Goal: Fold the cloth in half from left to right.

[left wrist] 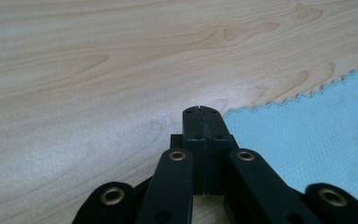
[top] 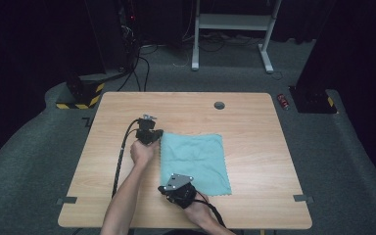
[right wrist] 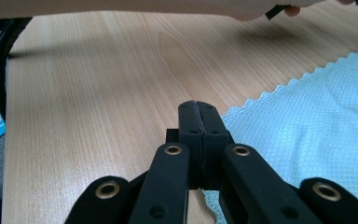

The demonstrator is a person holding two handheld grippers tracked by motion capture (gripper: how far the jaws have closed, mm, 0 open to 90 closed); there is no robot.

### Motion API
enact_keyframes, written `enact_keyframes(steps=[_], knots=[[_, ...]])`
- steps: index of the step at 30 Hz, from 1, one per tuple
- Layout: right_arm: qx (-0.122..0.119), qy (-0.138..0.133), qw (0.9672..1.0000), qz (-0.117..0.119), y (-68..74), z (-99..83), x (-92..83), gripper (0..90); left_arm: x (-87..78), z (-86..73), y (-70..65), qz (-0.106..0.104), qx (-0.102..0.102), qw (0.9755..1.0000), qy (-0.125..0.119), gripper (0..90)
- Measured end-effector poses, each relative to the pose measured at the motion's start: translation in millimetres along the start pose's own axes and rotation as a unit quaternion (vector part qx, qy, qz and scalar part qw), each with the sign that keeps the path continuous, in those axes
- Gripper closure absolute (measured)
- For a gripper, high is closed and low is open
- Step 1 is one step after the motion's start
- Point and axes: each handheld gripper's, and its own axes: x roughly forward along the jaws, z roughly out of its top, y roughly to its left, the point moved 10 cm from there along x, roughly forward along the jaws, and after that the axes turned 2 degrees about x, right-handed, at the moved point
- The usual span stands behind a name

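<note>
Teal cloth (top: 193, 163) flat mid-table (top: 127, 105). Left gripper (left wrist: 200, 109) clenched at far left corner, right gripper (right wrist: 199, 105) clenched at near left corner, likely pinching cloth edge. Lift both evenly, keep edge taut.

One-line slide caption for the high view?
Both grippers, left and right, shut at the teal cloth left-edge corners on a wooden table.
</note>
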Motion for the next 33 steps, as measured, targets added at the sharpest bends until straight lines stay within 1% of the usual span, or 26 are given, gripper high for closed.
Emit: enact_keyframes(steps=[2, 3, 4, 6, 9, 12, 18, 20, 23, 25, 26, 27, 33], knots=[[0.003, -0.003, 1.0000, 0.001, -0.6, 1.1, -0.6, 90.0, -1.1, 4.0, -1.9, 0.000, 0.007, 1.0000, -0.002, 90.0], [0.008, -0.003, 1.0000, 0.001, 0.1, 1.6, -1.1, 90.0, -1.6, 5.8, -3.4, -0.002, 0.005, 1.0000, -0.005, 90.0], [0.011, -0.002, 0.9999, 0.000, 1.3, 2.3, -1.9, 90.0, -1.5, 6.0, -3.5, -0.002, 0.006, 1.0000, -0.003, 90.0], [0.008, -0.003, 1.0000, -0.001, 1.9, 3.8, -2.8, 90.0, -1.0, 5.8, -3.3, -0.001, 0.012, 0.9999, 0.001, 90.0], [0.010, -0.006, 0.9999, 0.001, 2.1, 7.7, -3.8, 90.0, -3.2, 7.0, -2.4, -0.002, 0.009, 1.0000, -0.001, 90.0], [0.006, -0.010, 0.9999, 0.002, 3.8, 11.4, -3.4, 90.0, -7.3, 10.4, -2.5, -0.007, 0.013, 0.9999, -0.005, 90.0], [0.008, -0.011, 0.9999, 0.004, 4.6, 16.9, -2.8, 90.0, -11.5, 17.9, -3.6, -0.016, 0.017, 0.9996, -0.014, 90.0], [0.007, -0.013, 0.9999, 0.003, 4.3, 18.6, -4.3, 90.0, -13.1, 19.8, -4.3, -0.020, 0.012, 0.9996, -0.017, 90.0], [0.009, -0.016, 0.9998, 0.006, 4.0, 22.7, -6.3, 90.0, -15.7, 21.1, -1.5, -0.021, 0.008, 0.9996, -0.019, 90.0], [0.009, -0.018, 0.9998, 0.006, 5.0, 25.8, -6.9, 90.0, -17.9, 20.9, 0.9, -0.023, 0.007, 0.9996, -0.017, 90.0], [0.006, -0.019, 0.9998, 0.006, 5.3, 27.7, -6.9, 90.0, -18.7, 21.2, 1.7, -0.024, 0.003, 0.9995, -0.019, 90.0], [0.005, -0.020, 0.9998, 0.007, 5.9, 29.5, -6.8, 90.0, -20.1, 20.8, 3.8, -0.023, 0.006, 0.9996, -0.017, 90.0], [0.002, -0.021, 0.9997, 0.013, 11.1, 37.4, -4.9, 90.0, -29.1, 19.6, 12.8, -0.022, 0.008, 0.9996, -0.015, 90.0]])
